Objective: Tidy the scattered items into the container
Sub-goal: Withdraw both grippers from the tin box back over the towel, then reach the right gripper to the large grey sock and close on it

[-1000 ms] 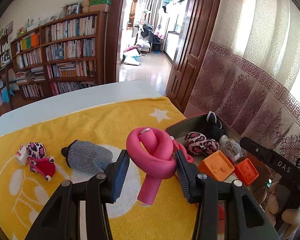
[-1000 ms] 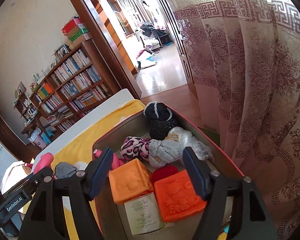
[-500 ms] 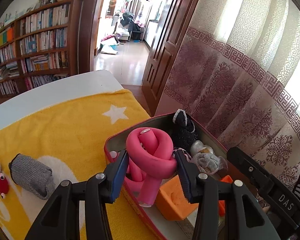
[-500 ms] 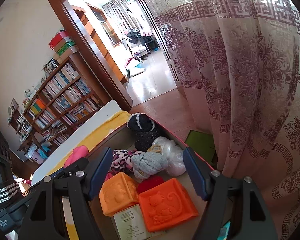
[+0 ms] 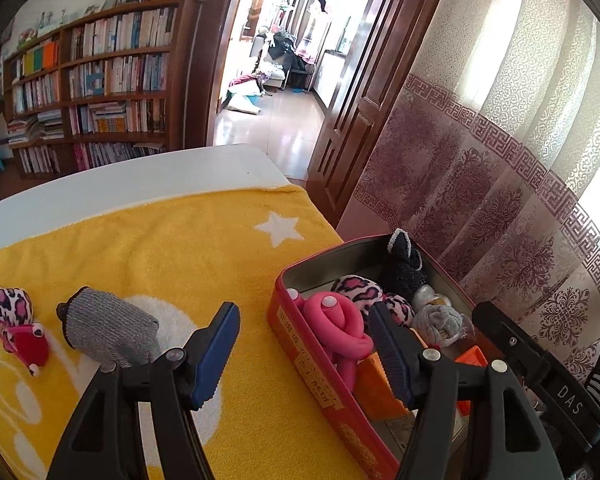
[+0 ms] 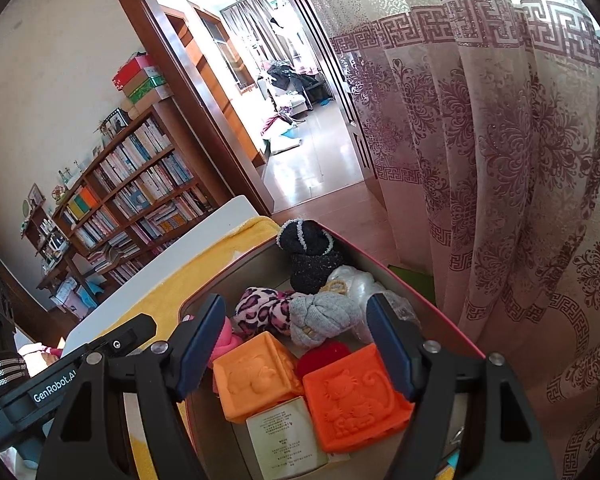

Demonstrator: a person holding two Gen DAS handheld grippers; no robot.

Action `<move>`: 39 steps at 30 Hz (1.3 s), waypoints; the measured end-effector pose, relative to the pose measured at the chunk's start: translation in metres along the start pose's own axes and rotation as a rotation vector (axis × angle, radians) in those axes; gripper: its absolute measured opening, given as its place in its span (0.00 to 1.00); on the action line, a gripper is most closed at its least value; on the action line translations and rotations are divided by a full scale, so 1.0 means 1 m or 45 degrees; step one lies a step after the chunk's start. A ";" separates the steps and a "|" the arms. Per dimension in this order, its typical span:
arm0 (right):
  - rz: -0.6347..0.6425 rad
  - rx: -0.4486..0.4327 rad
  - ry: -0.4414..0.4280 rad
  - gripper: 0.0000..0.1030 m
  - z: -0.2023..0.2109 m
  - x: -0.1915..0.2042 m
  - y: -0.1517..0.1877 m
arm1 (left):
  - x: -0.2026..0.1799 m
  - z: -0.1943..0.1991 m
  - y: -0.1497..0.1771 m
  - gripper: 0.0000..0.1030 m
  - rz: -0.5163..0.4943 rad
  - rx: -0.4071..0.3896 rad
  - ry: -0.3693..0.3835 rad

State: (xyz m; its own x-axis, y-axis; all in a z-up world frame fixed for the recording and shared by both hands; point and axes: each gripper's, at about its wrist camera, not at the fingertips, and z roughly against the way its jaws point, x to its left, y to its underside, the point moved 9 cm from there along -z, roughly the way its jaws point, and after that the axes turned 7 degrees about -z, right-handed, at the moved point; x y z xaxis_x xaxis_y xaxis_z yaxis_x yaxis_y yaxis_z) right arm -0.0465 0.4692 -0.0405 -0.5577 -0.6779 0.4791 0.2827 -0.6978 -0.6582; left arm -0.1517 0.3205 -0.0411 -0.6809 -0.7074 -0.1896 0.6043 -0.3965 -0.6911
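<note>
A red tin box [image 5: 312, 376] stands at the right edge of the yellow towel [image 5: 172, 248]. A pink knotted foam tube [image 5: 338, 330] lies inside it at the near left end, beside leopard-print and grey sock rolls. My left gripper [image 5: 304, 352] is open and empty, straddling the box's left wall. My right gripper [image 6: 296, 348] is open and empty above the box [image 6: 428, 304], over two orange blocks [image 6: 356, 396]. A grey sock roll [image 5: 108, 332] and a red-and-leopard plush [image 5: 16, 328] lie on the towel at the left.
A patterned curtain [image 5: 500, 200] hangs close behind the box. A bookshelf [image 5: 88, 92] and an open doorway [image 5: 276, 68] are beyond the white table edge [image 5: 120, 184]. A paper booklet [image 6: 284, 440] lies in the box's near end.
My left gripper opened and let go of the pink foam tube, which now lies in the box. The left gripper drew back and left. The right gripper barely moved.
</note>
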 end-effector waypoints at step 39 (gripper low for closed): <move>0.728 0.268 -0.203 0.82 -0.053 0.206 0.133 | 0.275 0.154 0.109 0.77 0.566 -0.129 -0.356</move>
State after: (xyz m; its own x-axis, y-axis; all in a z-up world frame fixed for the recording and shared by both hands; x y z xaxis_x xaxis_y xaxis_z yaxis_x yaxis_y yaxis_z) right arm -0.1654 0.2489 -0.0603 -0.1542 -0.9721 0.1766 0.6581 -0.2344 -0.7155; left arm -0.2094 -0.0076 -0.0615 -0.2236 -0.9288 -0.2956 0.7571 0.0255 -0.6528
